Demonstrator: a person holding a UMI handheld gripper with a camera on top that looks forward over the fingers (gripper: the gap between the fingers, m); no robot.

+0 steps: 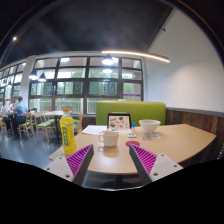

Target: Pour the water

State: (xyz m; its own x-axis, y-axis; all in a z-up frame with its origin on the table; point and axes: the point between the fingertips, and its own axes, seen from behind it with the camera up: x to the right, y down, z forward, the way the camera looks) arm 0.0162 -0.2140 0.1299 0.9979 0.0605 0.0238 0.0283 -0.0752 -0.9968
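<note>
**On tabletop: bottle, cup, bowl; claw open, empty**

Beyond the left finger, a bottle [68,133] with yellow liquid stands upright on the tabletop [180,142]. Claw [111,160] spread wide, gripping nothing. White cup [109,138] sits just ahead, between the fingers, not touched. Tablet [119,122] behind it, propped up. White bowl [149,126] right of the tablet.

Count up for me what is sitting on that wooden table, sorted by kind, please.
Bottle with yellow label: 1
White cup: 1
White bowl: 1
Framed card or tablet: 1
Total: 4
The cup stands just ahead of the open hand-held gripper.
</note>
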